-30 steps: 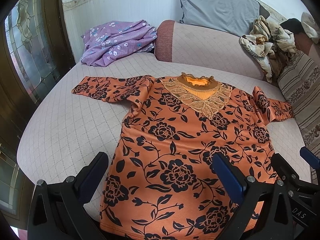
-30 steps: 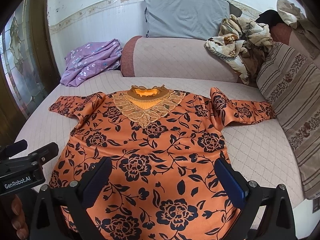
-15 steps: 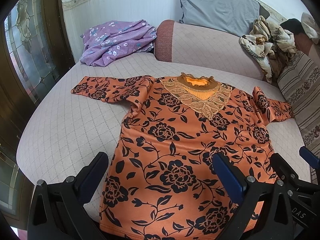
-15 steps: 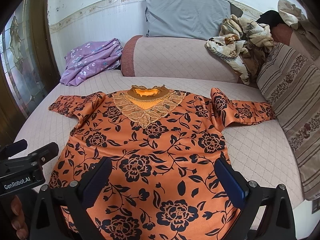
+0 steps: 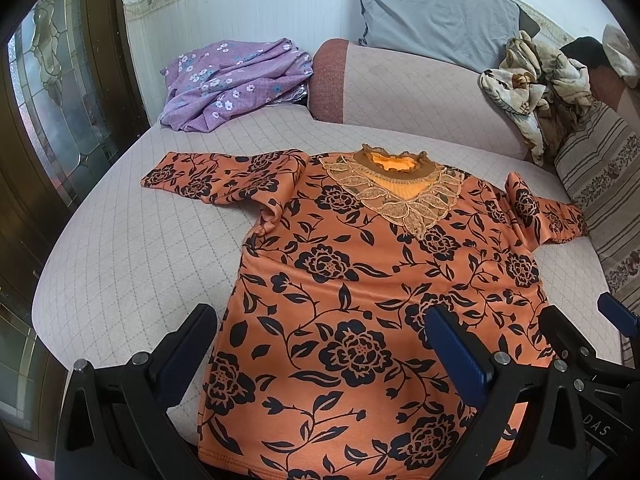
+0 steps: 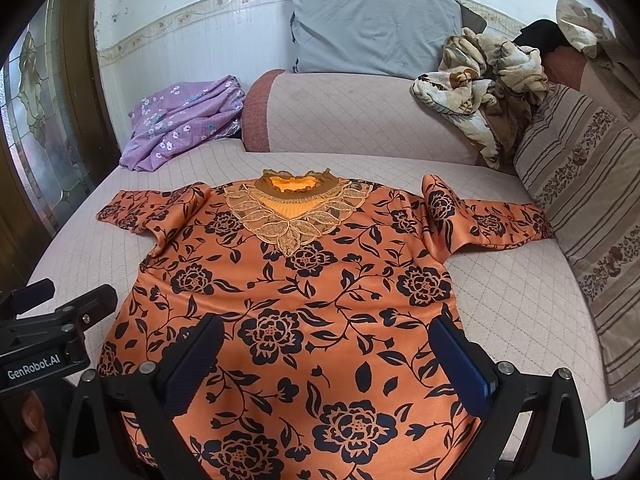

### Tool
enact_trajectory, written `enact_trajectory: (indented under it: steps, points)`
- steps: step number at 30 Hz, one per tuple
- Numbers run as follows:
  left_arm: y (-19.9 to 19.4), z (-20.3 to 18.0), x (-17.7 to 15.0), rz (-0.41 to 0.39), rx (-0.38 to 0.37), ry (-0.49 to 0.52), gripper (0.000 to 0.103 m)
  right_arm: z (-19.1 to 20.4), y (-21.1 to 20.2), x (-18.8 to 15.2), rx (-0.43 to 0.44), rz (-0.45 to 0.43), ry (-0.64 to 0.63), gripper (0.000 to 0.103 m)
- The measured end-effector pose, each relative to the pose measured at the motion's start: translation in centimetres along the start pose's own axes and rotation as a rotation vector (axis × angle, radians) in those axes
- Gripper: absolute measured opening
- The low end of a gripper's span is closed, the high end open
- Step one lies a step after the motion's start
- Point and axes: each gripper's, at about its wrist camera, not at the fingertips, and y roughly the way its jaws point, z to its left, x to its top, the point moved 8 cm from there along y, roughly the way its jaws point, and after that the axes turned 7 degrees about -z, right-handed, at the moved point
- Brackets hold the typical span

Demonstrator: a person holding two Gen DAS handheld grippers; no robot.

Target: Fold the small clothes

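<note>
The left hand-held gripper (image 5: 320, 340) has its two fingers spread wide and holds nothing. It hangs over the near left part of the orange flowered top (image 5: 360, 300). The right hand-held gripper (image 6: 328, 344) is spread wide too, with nothing in it, over the near middle of the top.

The top lies flat and face up on the pink checked sofa seat (image 5: 128, 248). Its lacy collar (image 6: 296, 208) points to the far side. One sleeve reaches out to the left and one to the right. The right sleeve ends just beside a striped cushion (image 6: 588, 200).

Far left, a purple flowered cloth (image 5: 236, 80) sits bunched up. A grey pillow (image 6: 372, 32) leans on the wall behind the sofa back.
</note>
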Motion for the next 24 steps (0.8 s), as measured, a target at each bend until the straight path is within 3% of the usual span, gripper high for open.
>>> enact_trajectory:
  steps: [13,17,20,22,24]
  points:
    - [1.0,-0.3,-0.3,0.02,-0.002,0.009,0.103,0.0,1.0,-0.4,0.001,0.016,0.001,0.103]
    - [2.1,0.5,0.0,0.035,-0.035,-0.017,0.103,-0.4,1.6,-0.4,0.007,0.022,0.008,0.103]
    - [4.2,4.7,0.7,0.04,-0.043,-0.131,0.103,-2.6,1.9,0.3,0.069,0.001,0.092,0.103]
    - [6.3,8.9,0.8,0.047,0.009,-0.225,0.103,-6.1,2.5,0.9,0.147,-0.02,0.234,0.103]
    - [8.8,13.7,0.3,0.077,0.073,-0.32,0.103,-11.9,4.3,1.2,0.205,-0.029,0.434,0.103]
